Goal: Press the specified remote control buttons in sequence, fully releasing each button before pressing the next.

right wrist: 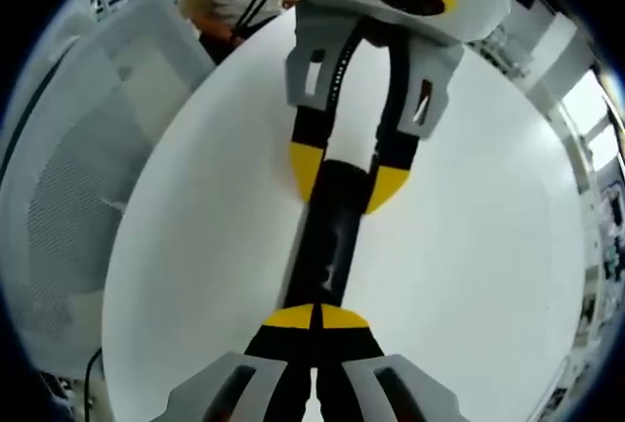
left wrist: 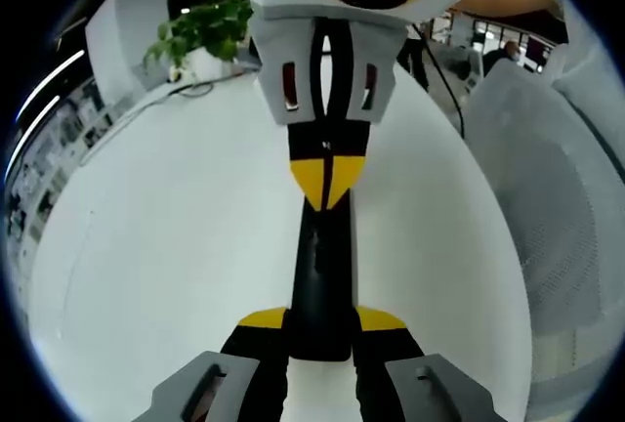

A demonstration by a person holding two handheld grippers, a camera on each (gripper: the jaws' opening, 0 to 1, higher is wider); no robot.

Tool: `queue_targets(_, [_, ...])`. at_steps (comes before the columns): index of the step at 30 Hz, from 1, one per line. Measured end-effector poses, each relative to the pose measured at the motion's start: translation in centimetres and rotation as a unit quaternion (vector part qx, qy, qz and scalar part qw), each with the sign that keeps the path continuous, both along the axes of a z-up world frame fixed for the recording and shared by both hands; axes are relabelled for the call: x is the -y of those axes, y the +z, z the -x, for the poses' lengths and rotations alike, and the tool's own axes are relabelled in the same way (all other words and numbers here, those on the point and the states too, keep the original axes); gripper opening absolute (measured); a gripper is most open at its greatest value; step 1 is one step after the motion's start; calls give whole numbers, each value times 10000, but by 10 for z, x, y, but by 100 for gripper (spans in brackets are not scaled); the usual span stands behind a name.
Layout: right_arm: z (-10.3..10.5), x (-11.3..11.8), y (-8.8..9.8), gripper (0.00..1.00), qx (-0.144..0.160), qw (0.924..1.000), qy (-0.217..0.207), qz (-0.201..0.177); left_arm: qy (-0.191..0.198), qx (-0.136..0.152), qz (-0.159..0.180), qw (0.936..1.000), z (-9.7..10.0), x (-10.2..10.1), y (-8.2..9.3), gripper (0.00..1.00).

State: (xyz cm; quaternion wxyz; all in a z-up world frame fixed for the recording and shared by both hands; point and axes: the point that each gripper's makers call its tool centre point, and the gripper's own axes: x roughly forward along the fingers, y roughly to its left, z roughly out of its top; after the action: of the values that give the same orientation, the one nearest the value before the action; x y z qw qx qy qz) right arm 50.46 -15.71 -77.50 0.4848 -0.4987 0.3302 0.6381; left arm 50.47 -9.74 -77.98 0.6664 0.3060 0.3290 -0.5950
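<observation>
Both grippers — left gripper (left wrist: 320,329), right gripper (right wrist: 314,319) — meet on unlabelled black remote (left wrist: 320,275).

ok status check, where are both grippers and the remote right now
Left gripper clamped on near end of black remote. Right gripper shut, tips at remote's other end. White table otherwise bare around it.

Glossy black plastic remote (left wrist: 319,285), smooth matt white table (left wrist: 176,246)

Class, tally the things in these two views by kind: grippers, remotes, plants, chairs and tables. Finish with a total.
Grippers: 2, left gripper and right gripper
Remote: 1
Plant: 1
Chair: 1
Table: 1
Total: 6
</observation>
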Motion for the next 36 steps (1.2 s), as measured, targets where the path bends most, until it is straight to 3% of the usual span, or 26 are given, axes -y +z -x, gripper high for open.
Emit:
queue_targets(22, [0, 0, 0, 0, 57, 9999, 65, 86, 16, -8, -4, 10000, 0, 1, 0, 24])
queue_targets(36, [1, 0, 1, 0, 30, 9999, -46, -89, -25, 6, -26, 10000, 1, 1, 1, 23])
